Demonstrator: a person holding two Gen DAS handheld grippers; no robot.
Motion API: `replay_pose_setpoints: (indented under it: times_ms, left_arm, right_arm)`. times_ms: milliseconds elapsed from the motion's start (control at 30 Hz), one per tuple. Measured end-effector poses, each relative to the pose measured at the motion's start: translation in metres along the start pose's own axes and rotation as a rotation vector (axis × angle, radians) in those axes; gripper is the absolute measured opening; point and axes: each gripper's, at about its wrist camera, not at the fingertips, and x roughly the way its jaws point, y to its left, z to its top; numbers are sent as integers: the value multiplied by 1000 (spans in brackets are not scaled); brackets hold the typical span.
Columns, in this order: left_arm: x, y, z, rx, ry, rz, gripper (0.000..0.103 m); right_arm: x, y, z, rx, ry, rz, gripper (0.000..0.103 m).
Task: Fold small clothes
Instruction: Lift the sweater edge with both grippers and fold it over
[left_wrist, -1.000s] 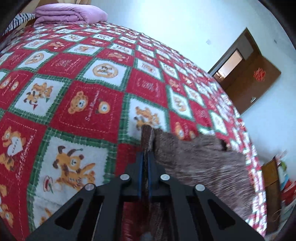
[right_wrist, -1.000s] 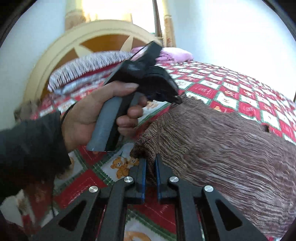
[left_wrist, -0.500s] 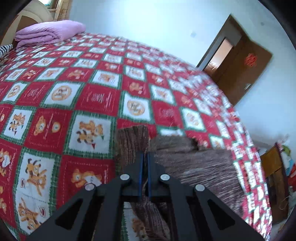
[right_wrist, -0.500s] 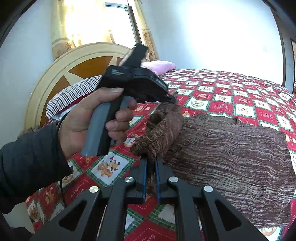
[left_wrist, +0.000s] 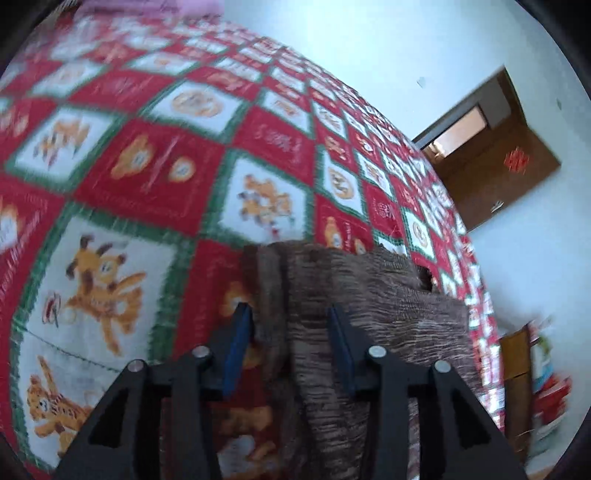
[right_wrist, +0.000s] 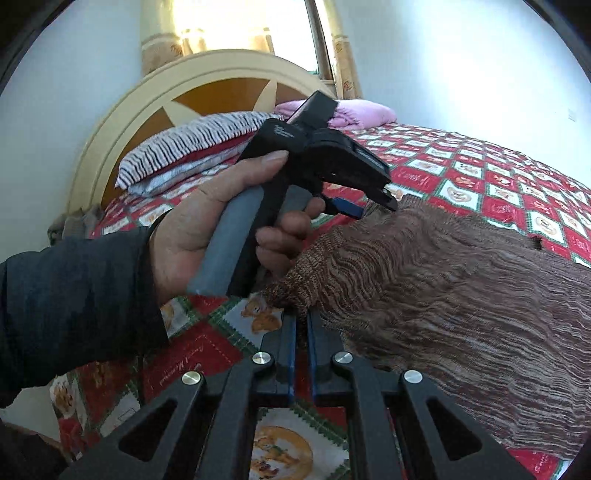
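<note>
A brown ribbed knit garment lies spread on the red teddy-bear quilt. My left gripper is open, its blue-padded jaws apart on either side of the garment's folded left edge. In the right wrist view the garment fills the right side, and my right gripper is shut on its near corner. The left gripper body, held in a hand, hovers over the garment's far corner in that view.
A striped pillow and a pink folded blanket lie by the yellow headboard. A brown door stands past the bed's far edge. The quilt stretches beyond the garment.
My left gripper has opened and let go of the garment's edge, and has come down closer to the bed. My right gripper stays shut on the near corner.
</note>
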Motion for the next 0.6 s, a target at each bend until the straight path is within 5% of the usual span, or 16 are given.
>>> replay_pose_setpoints:
  times_ms: [100,267,367,467,600]
  left_arm:
    - [-1,12,-1,-33,-4,-71,44]
    - [3,-4,-4,56,-4,-42,44]
    - [9,-12,-4,101,5,-15,7]
    - [-6,-18,-2,96,-26,8,7]
    - [-36,-36,9,75,-75,-58,7]
  right_arm:
    - [4,1,-2,3,12,1,5]
    - [4,5,-2,-6,13,-5,5]
    - [-1,3,-1,-9,8,-11,5]
    - [-23,-7,0,-9,-30,-33,4]
    - [-57,-34,-2,37,-72,-55,3]
